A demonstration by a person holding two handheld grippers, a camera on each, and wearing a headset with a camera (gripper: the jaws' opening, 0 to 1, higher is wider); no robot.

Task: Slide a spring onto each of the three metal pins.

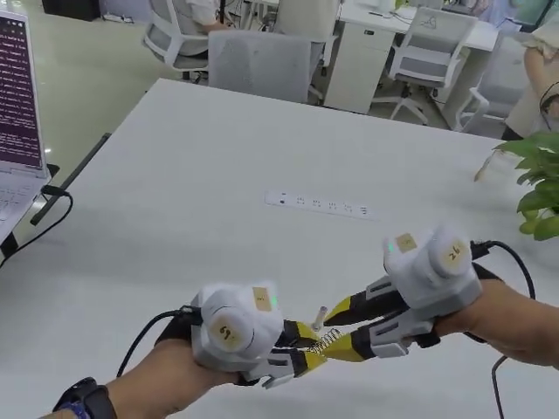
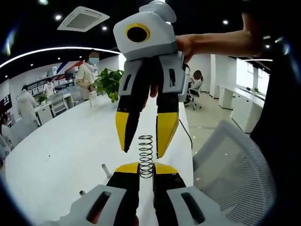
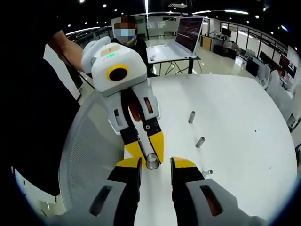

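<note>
A smooth white counter (image 1: 262, 148) is seen in an open office, with mesh chairs (image 1: 262, 61) along the top, a laptop (image 1: 13, 113) at upper left and a leafy plant (image 1: 537, 183) at right. Low in the centre, a coiled wire spring (image 2: 146, 148) is pinched by the left claw (image 2: 146, 168). The right claw (image 3: 156, 162) is held wide about its free end. Three stubby metal pins (image 3: 200, 141), possibly lying flat, are scattered right of centre.

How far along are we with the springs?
Done: nothing yet; the three pins look bare. In hand: the left gripper is shut on one spring, between the open right gripper jaws. Left: all three pins need springs.
</note>
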